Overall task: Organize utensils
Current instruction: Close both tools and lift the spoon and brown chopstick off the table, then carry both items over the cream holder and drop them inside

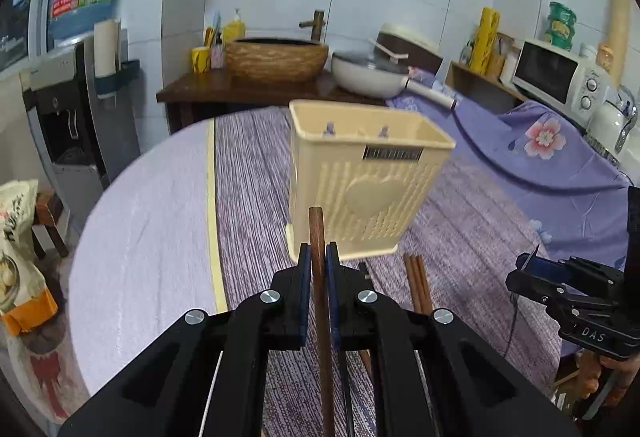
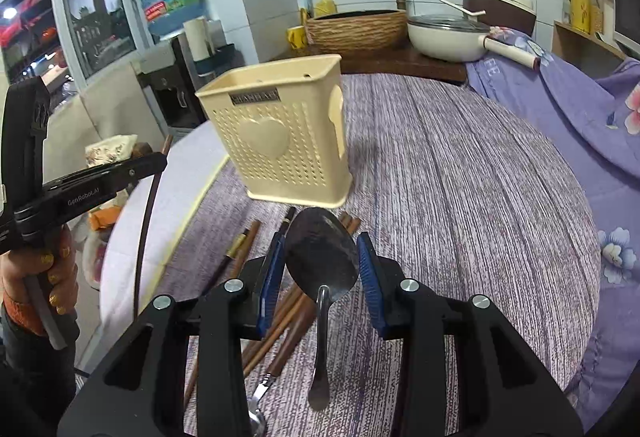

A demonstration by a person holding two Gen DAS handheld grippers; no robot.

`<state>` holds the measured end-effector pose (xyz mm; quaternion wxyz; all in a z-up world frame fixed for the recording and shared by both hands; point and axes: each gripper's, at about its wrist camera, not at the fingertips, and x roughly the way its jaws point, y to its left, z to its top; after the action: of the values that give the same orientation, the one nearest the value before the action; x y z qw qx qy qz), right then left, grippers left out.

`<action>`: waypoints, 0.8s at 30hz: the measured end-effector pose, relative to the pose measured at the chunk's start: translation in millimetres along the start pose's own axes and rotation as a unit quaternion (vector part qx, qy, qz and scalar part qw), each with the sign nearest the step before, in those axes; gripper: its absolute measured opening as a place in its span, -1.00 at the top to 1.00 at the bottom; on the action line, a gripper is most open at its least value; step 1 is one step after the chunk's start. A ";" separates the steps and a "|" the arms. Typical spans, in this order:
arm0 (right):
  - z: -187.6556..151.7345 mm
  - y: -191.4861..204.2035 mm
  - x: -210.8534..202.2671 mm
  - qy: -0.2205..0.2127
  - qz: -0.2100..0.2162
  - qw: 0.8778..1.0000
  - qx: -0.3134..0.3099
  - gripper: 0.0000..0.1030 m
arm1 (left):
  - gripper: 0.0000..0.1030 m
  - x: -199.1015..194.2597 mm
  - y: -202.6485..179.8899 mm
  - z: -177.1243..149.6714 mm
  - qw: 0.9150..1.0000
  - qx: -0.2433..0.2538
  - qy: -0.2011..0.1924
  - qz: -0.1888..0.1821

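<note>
Left tongs (image 1: 318,257) clenched on chopstick (image 1: 320,277), tip toward holder (image 1: 360,177). Right tongs (image 2: 322,257) grip spoon (image 2: 322,257) bowl, clear of surface (image 2: 460,177); loose chopsticks (image 2: 280,321) below.

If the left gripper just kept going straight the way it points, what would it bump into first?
Most likely the cream holder. The left gripper, shut on a chopstick, points at the holder's lower front, and the chopstick's tip would get there first. Depth is hard to judge; aimed lower, it could meet the tablecloth just before the base.
</note>
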<state>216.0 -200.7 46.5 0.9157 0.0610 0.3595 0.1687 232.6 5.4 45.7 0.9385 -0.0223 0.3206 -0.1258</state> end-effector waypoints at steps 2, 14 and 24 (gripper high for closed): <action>4.9 1.2 -7.3 -0.004 0.013 1.000 0.000 0.28 | 0.85 -10.6 -1.4 5.8 1.000 0.004 -0.014 0.002; 21.0 13.8 -18.6 -0.019 0.016 0.999 -0.035 0.28 | 0.85 -36.3 -1.5 22.4 0.998 0.009 -0.055 0.016; 30.4 21.4 -24.5 -0.031 0.027 0.998 -0.048 0.29 | 0.86 -51.0 -4.6 34.4 0.997 0.017 -0.075 0.016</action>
<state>214.2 -189.1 89.5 0.9235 0.0318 0.3207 0.2083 213.6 12.3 103.9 0.9622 -0.0108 0.2472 -0.1140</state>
